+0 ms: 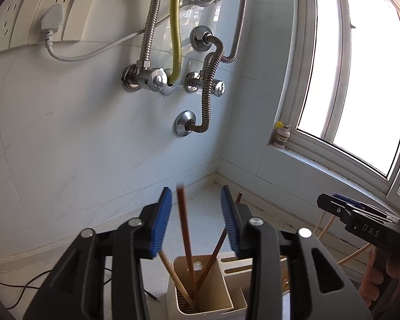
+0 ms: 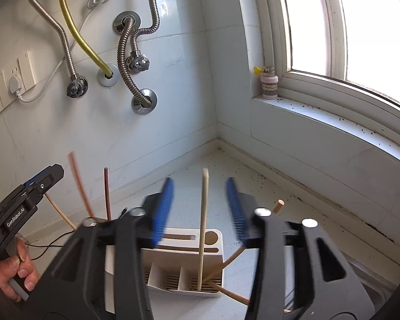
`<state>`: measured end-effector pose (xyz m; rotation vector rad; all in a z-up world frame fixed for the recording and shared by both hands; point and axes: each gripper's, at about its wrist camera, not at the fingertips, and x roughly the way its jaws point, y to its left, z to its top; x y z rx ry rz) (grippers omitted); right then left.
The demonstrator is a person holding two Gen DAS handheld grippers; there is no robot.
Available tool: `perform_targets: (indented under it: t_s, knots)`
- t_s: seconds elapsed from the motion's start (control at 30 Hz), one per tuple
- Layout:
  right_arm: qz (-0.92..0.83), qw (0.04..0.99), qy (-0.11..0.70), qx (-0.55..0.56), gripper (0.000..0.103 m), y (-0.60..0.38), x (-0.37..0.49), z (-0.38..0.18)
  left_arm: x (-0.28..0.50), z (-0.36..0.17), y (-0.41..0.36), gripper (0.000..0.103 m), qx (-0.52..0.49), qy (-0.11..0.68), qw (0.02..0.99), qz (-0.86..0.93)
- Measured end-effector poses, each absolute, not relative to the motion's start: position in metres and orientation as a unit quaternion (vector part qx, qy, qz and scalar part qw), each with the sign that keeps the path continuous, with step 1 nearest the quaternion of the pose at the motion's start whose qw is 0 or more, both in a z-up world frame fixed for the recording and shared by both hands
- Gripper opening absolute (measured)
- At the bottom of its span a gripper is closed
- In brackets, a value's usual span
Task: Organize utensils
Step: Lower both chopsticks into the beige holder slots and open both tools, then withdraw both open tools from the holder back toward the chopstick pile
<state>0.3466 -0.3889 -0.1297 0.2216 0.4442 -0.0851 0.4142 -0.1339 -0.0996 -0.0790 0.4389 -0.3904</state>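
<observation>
Two chopsticks [image 1: 184,229] [image 2: 203,226], each standing free between parted fingers

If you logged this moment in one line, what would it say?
left hand-held gripper: open, dark chopstick between pads | right hand-held gripper: open, pale chopstick between pads | both chopsticks standing in holder

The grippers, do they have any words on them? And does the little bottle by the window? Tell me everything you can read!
"DAS": white letters on the black side of the right gripper, seen from the left wrist.
"GenRobot.AI": white letters on the black side of the left gripper, seen from the right wrist.
The small bottle on the window sill has a label band, too small to read.
</observation>
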Motion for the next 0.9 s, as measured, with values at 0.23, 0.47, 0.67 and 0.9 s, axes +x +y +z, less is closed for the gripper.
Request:
perform_targets:
  t_s: [0.23, 0.47, 0.67, 0.9]
  knots:
    - [-0.046, 0.969, 0.214, 0.116, 0.049, -0.393, 0.341, -0.128, 0.408, -0.094, -0.131, 0.045, -0.035, 0.212, 0.958, -0.192]
    - [-0.042, 0.97, 0.208, 0.122, 0.049, -0.391, 0.335, -0.122, 0.4, -0.084, -0.125, 0.053, -0.043, 0.203, 0.96, -0.187]
    - [-0.032, 0.972, 0.2, 0.117, 0.052, -0.382, 0.327, -0.113, 0.384, -0.07, -0.108, 0.068, -0.059, 0.199, 0.963, -0.173]
    - [-0.015, 0.976, 0.185, 0.113, 0.063, -0.364, 0.313, -0.1, 0.359, -0.057, -0.073, 0.08, -0.078, 0.187, 0.969, -0.144]
